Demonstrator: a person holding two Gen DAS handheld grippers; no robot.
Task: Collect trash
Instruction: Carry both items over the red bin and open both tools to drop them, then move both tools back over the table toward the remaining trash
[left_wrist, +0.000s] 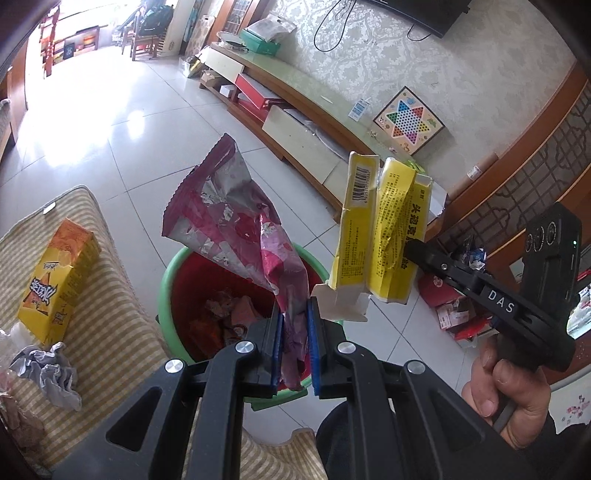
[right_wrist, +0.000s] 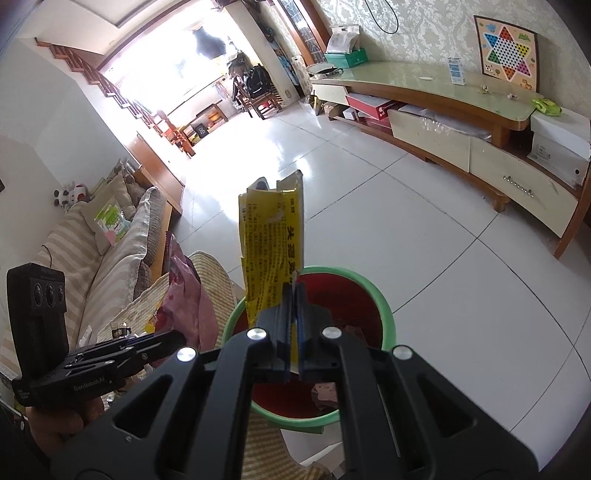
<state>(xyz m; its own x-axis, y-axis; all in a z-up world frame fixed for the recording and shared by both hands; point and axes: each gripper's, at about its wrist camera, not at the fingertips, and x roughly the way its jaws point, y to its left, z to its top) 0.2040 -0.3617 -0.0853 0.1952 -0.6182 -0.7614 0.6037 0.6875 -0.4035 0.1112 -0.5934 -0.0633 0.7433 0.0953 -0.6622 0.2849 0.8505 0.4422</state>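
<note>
My left gripper (left_wrist: 294, 317) is shut on a crumpled pink and silver snack wrapper (left_wrist: 229, 218), which stands up over the trash bin (left_wrist: 166, 280), a green-rimmed bucket lined in red with scraps inside. My right gripper (left_wrist: 408, 251) is shut on a flattened yellow box (left_wrist: 384, 229), held beside the wrapper above the bin's right rim. In the right wrist view the right gripper (right_wrist: 294, 291) pinches the yellow box (right_wrist: 273, 251) over the bin (right_wrist: 384, 306), and the wrapper (right_wrist: 184, 288) hangs at the left by the left gripper's body.
A striped cushion (left_wrist: 110, 302) left of the bin holds an orange-yellow snack box (left_wrist: 59, 280) and crumpled grey paper (left_wrist: 48, 373). More boxes and litter (left_wrist: 458, 310) lie on the floor at the right. A low TV cabinet (right_wrist: 443, 122) lines the far wall; a sofa (right_wrist: 110, 236) stands at the left.
</note>
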